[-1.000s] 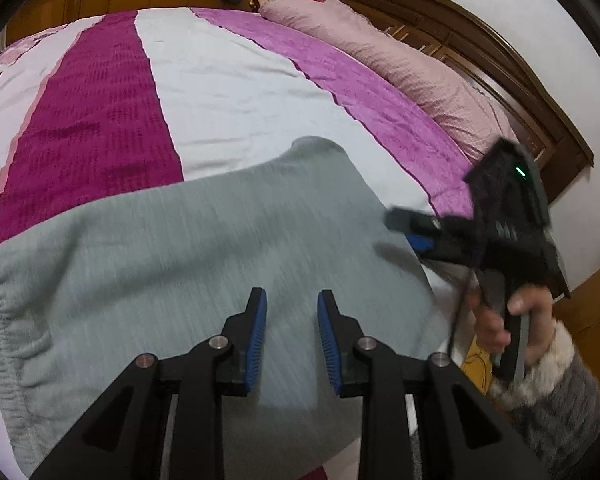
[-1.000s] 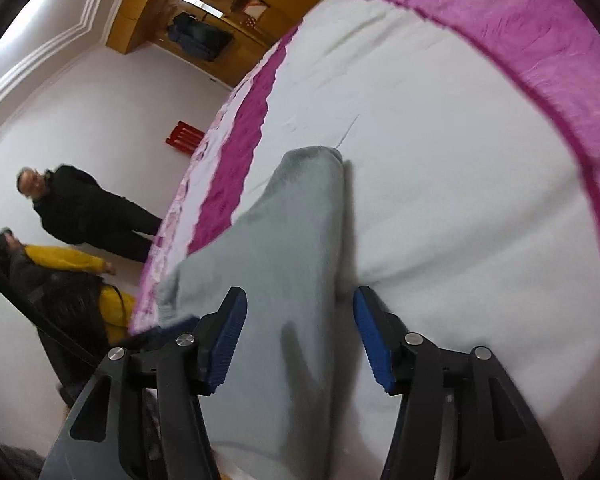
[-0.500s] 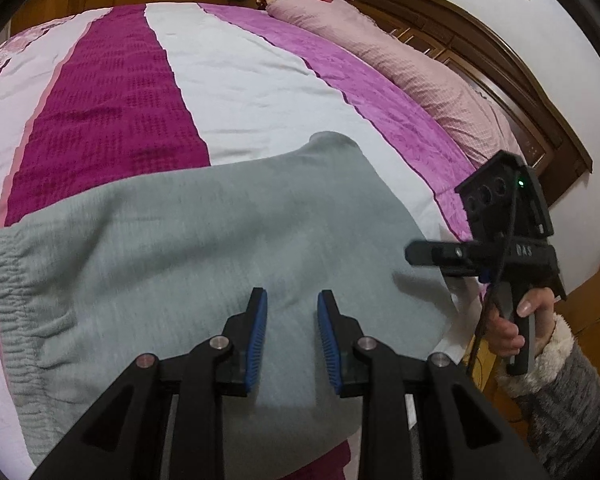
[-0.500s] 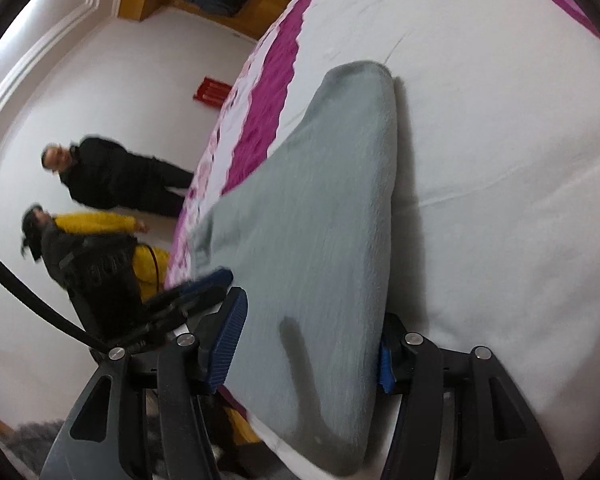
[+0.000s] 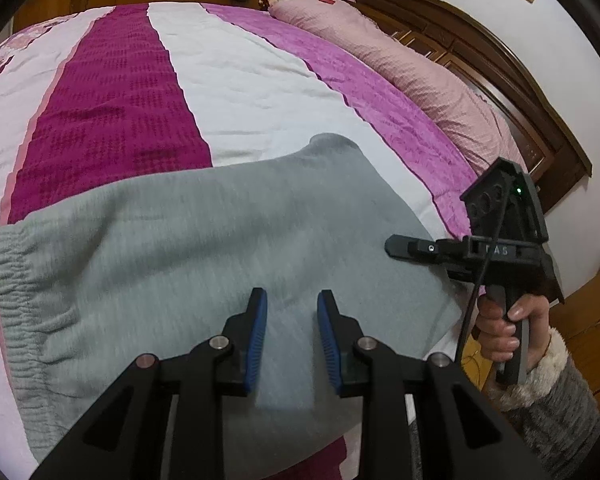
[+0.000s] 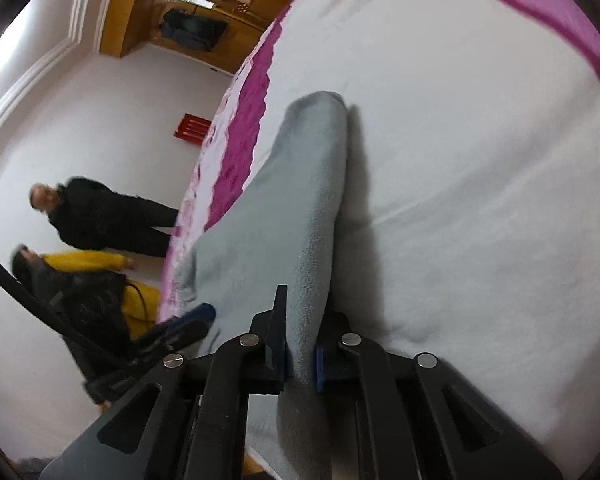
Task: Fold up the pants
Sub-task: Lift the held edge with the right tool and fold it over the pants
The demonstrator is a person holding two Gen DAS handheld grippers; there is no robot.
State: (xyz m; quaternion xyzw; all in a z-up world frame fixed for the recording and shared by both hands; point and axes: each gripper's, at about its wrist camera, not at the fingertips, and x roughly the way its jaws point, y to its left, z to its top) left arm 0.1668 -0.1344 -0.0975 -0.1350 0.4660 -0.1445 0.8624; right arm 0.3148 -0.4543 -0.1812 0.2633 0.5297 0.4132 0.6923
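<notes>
we are closing the right gripper (image 6: 300,360) on the right-hand edge of the grey pants (image 5: 204,248), and its jaws are narrowing with the folded cloth pinched between the blue pads. the left gripper (image 5: 291,336) is hovering over the near edge of the pants with its jaws narrow and nothing visibly caught between them, though we cannot tell whether the tips are brushing the fabric. the pants are lying already folded on the striped bedspread (image 5: 112,92), near the bed's near edge, well apart from the pink pillow (image 5: 400,56) at the far right.

what worries us: the right pads are biting only the thick rolled edge, so a lift could take the top layers alone and let the lower ones slide out, undoing the fold. with only one side held, the cloth could also drag crooked across the bedspread or slip off the near edge.

the long axis is running left to right in the left wrist view, with the gathered waistband (image 5: 16,292) at the left and the folded end pointing right.
</notes>
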